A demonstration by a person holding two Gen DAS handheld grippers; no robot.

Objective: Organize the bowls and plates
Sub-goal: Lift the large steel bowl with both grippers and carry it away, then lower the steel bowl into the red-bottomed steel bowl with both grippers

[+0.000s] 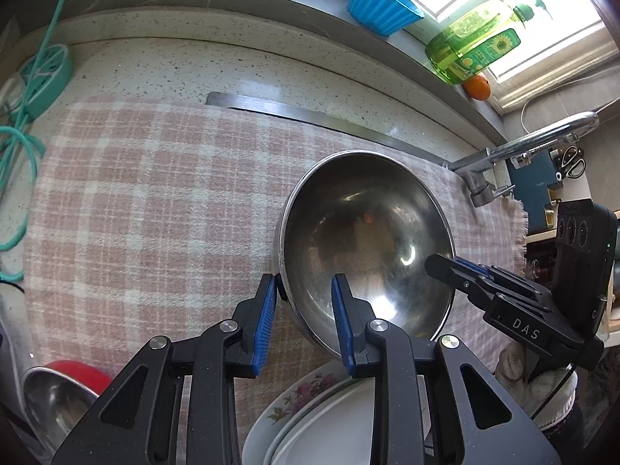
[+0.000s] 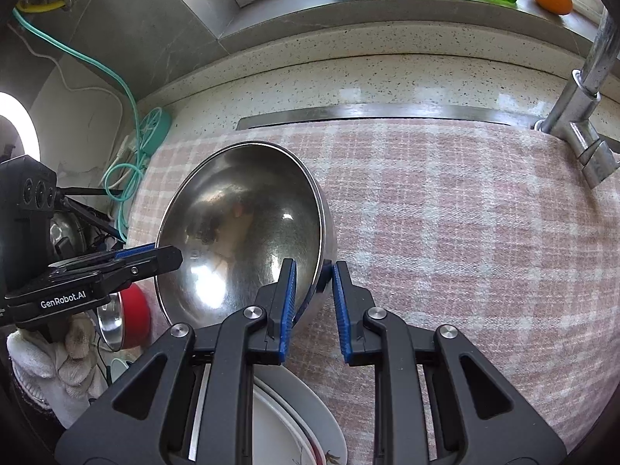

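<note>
A large steel bowl (image 1: 368,240) is held tilted above the pink checked cloth (image 1: 155,201). My left gripper (image 1: 304,290) straddles its near left rim, one blue pad inside and one outside. My right gripper (image 2: 314,283) straddles the opposite rim (image 2: 319,232) the same way; it also shows in the left wrist view (image 1: 449,267). The left gripper shows in the right wrist view (image 2: 155,257). A stack of white plates, one with flowers (image 1: 302,395), lies below the bowl and shows in the right wrist view (image 2: 294,418). A small steel bowl in a red bowl (image 1: 66,391) sits at the left.
A tap (image 1: 515,147) stands at the right of the cloth. On the sill are a blue cup (image 1: 381,6), a green soap bottle (image 1: 476,42) and an orange (image 1: 477,87). A teal power strip (image 1: 42,77) and cable lie at the left.
</note>
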